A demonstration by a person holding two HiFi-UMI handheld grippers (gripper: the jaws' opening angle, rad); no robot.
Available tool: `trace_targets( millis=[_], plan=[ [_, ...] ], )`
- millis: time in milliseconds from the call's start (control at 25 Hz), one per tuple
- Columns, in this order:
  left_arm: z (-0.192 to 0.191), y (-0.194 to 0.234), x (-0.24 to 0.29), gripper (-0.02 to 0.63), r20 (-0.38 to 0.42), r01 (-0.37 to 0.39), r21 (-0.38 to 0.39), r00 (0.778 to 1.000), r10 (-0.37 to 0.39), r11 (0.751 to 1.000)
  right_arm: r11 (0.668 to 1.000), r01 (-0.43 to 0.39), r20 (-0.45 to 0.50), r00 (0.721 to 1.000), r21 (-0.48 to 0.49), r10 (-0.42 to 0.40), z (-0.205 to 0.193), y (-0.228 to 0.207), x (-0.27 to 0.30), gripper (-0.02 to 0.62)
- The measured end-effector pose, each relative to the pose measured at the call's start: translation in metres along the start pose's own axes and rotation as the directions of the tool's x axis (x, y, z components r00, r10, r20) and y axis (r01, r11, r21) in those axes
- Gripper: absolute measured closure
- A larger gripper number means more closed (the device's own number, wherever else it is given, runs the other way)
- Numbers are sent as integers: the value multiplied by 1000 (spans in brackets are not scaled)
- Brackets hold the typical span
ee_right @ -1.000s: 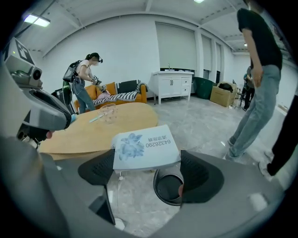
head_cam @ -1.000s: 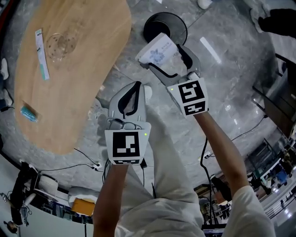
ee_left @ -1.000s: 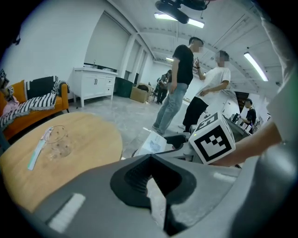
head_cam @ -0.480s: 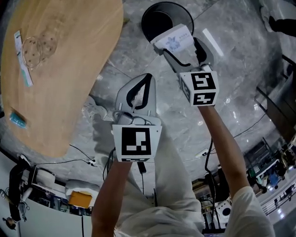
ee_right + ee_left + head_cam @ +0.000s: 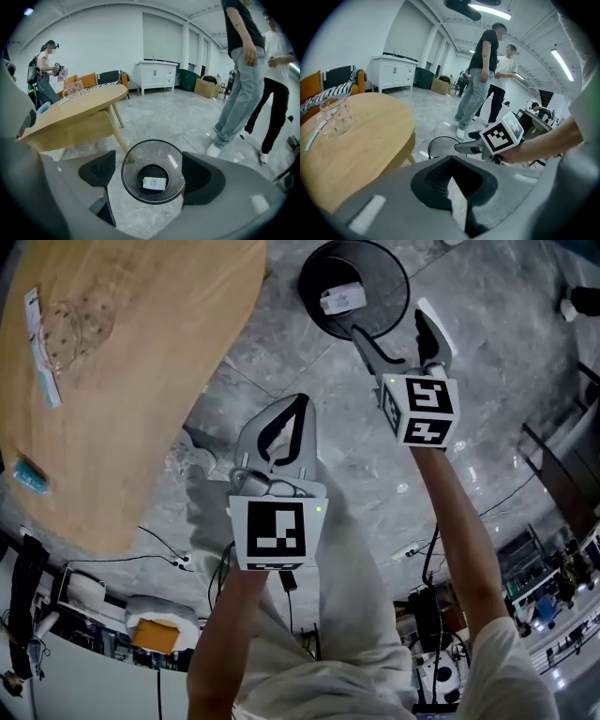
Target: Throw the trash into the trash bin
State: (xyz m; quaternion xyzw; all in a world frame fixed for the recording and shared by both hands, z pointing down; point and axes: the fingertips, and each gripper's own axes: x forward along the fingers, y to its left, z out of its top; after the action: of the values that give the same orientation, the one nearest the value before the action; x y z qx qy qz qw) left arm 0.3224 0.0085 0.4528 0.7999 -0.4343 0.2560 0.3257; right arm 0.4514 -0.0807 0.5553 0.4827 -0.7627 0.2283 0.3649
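The black mesh trash bin (image 5: 384,268) stands on the grey floor at the top of the head view. A white packet (image 5: 342,299) lies flat on its bottom, also seen through the right gripper view as the packet (image 5: 154,183) inside the bin (image 5: 129,180). My right gripper (image 5: 389,322) hovers just at the bin's near rim, jaws spread wide and empty; in its own view the right gripper (image 5: 150,173) frames the bin. My left gripper (image 5: 302,401) hangs lower and to the left, tips together, nothing seen held; the left gripper (image 5: 451,158) looks toward the bin.
A round wooden table (image 5: 141,399) fills the left, bearing a clear glass (image 5: 80,320), a strip packet (image 5: 39,343) and a small blue item (image 5: 28,476). Two people (image 5: 485,75) stand beyond the bin. Cables (image 5: 169,559) run over the floor near my legs.
The white packet has left my right gripper and now lies in the bin. The right gripper has moved up to the bin's rim; both hands have sunk.
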Motion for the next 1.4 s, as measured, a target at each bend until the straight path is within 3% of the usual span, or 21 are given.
trace_targets(
  millis=[320,680,1400],
  plan=[
    [24,-1,-24,606,38,8,15,999,-8,1000,997,-65,10,998,-50,66,21,43,-29,170],
    [37,24,-83,606,78,-19,-12,997,20,1000,989,-126,75,988,-70,132,79,121,-62,192],
    [12,183,-262,606,138,-129,-83,981,139,988,960,-233,99,963,-159,250,170,366,-77,219]
  ],
)
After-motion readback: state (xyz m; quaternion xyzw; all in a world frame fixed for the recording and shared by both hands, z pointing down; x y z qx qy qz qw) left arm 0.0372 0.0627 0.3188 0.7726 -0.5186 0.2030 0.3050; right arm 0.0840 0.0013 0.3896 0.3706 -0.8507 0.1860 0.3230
